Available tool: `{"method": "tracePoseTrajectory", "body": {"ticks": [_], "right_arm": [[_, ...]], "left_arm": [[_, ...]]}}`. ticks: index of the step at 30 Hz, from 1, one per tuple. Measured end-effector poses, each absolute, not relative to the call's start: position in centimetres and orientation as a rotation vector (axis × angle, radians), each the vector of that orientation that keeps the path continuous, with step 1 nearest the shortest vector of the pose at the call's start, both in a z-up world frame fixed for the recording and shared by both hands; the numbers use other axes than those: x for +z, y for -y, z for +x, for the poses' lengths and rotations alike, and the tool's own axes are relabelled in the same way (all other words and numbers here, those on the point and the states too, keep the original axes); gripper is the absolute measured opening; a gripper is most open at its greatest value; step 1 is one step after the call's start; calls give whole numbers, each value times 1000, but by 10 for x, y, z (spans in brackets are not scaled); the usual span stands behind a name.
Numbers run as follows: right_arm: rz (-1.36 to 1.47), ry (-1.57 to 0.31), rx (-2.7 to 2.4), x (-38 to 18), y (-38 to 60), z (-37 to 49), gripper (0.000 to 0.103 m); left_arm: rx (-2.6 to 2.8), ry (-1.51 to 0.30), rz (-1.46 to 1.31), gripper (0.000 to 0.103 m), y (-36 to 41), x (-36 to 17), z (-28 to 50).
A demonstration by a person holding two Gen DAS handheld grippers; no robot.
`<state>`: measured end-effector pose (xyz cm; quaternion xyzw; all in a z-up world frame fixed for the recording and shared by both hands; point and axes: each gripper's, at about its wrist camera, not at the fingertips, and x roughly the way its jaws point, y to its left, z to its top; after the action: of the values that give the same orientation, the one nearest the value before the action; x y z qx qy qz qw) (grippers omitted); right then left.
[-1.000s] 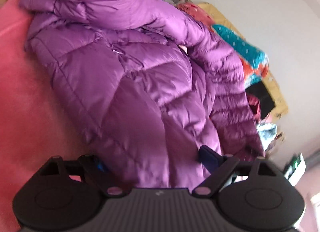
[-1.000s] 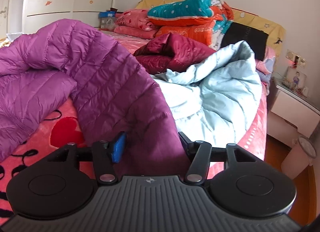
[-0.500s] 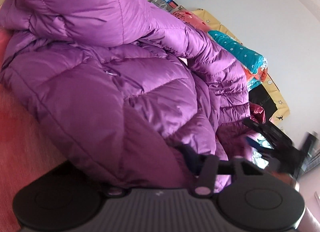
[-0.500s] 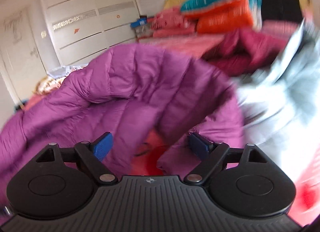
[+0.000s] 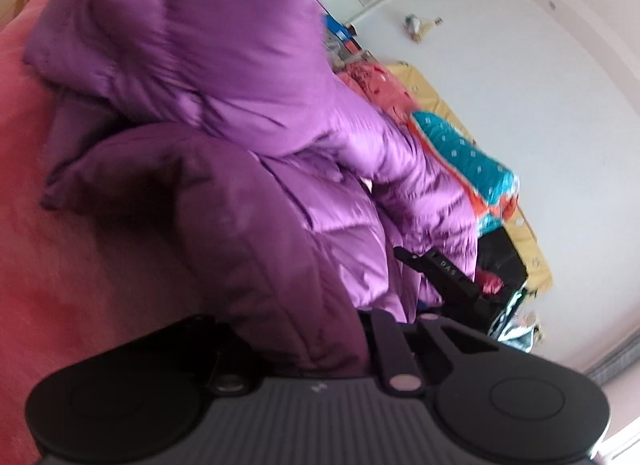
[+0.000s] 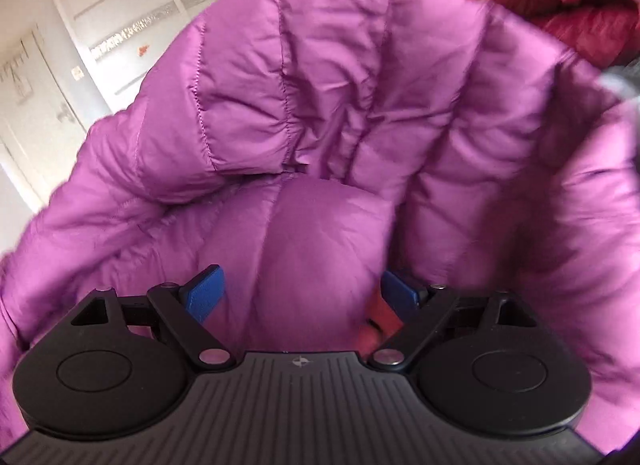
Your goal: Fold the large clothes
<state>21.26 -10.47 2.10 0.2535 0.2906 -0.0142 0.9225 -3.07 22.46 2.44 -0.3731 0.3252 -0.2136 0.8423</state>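
Note:
A large purple puffer jacket (image 5: 248,105) lies bunched on the pink bed cover (image 5: 48,265). My left gripper (image 5: 296,329) is shut on a thick fold of the jacket's hem, and the fabric hides its fingertips. In the right wrist view the jacket (image 6: 340,105) fills the frame, curled up around the tool. My right gripper (image 6: 304,293) is open, its blue pads (image 6: 206,291) wide apart with a bulge of jacket between them. The right tool also shows in the left wrist view (image 5: 444,277), close beside the jacket.
Stacked bedding in teal and orange (image 5: 472,161) lies at the head of the bed by the white wall. A dark red jacket (image 6: 580,13) lies beyond the purple one. White wardrobe doors (image 6: 100,25) stand at the left.
My right gripper let go of the sleeve and opened, then pushed into the jacket. My left gripper pulled its fold of jacket over towards the rest of the garment.

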Motion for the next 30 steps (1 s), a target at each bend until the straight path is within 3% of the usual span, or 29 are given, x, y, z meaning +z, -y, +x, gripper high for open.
{"method": "tracePoseTrajectory", "body": {"ticks": [7, 9, 10, 11, 14, 23, 30], "right_arm": [[693, -578, -28, 10, 114, 246, 103], [689, -584, -47, 10, 111, 246, 87], [704, -587, -41, 10, 110, 243, 66], [732, -591, -32, 10, 109, 241, 53], [721, -583, -41, 18, 94, 229, 37], [544, -498, -42, 71, 48, 154, 24], [538, -434, -81, 95, 40, 74, 21]], "left_arm": [[-416, -719, -837, 12, -235, 17, -29], [-409, -730, -821, 12, -235, 16, -28], [-405, -738, -818, 13, -233, 15, -27], [-404, -747, -814, 14, -232, 14, -26], [-395, -762, -766, 15, -226, 15, -25], [-384, -721, -600, 11, -217, 29, -39], [-394, -677, -571, 9, -223, 43, -52]]}}
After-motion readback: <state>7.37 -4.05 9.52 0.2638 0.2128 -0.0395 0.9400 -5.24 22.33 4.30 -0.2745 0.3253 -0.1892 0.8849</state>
